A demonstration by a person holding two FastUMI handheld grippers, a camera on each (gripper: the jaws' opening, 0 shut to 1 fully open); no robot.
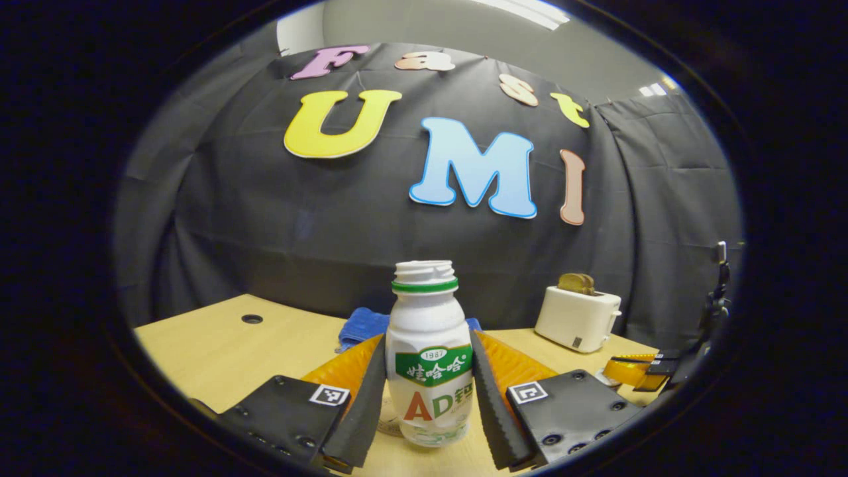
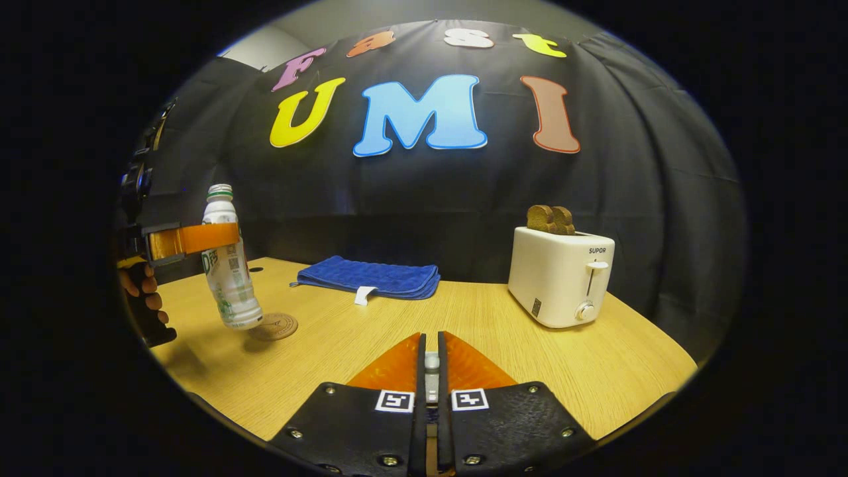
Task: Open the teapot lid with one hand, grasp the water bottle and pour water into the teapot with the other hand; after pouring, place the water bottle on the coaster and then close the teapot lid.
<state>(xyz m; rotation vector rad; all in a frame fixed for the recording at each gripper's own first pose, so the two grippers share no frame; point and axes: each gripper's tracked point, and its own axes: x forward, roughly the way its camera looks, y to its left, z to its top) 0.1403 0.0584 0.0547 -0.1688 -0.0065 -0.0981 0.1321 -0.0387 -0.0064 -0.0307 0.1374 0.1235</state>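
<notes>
The left gripper (image 1: 429,391) clamps a white plastic water bottle (image 1: 429,358), one ribbed finger pressed to each side of the labelled body; the uncapped threaded neck carries a green ring. In the right gripper view the bottle (image 2: 228,278) stands slightly tilted, its base at the edge of a round brown coaster (image 2: 275,326) on the wood-grain table (image 2: 477,331); whether it rests there cannot be told. The right gripper (image 2: 431,364) is nearly closed on a small pale object, unidentifiable between its fingers. Right of the bottle lie a folded blue cloth (image 2: 371,277) and a boxy white toaster (image 2: 560,275) holding two brown slices.
</notes>
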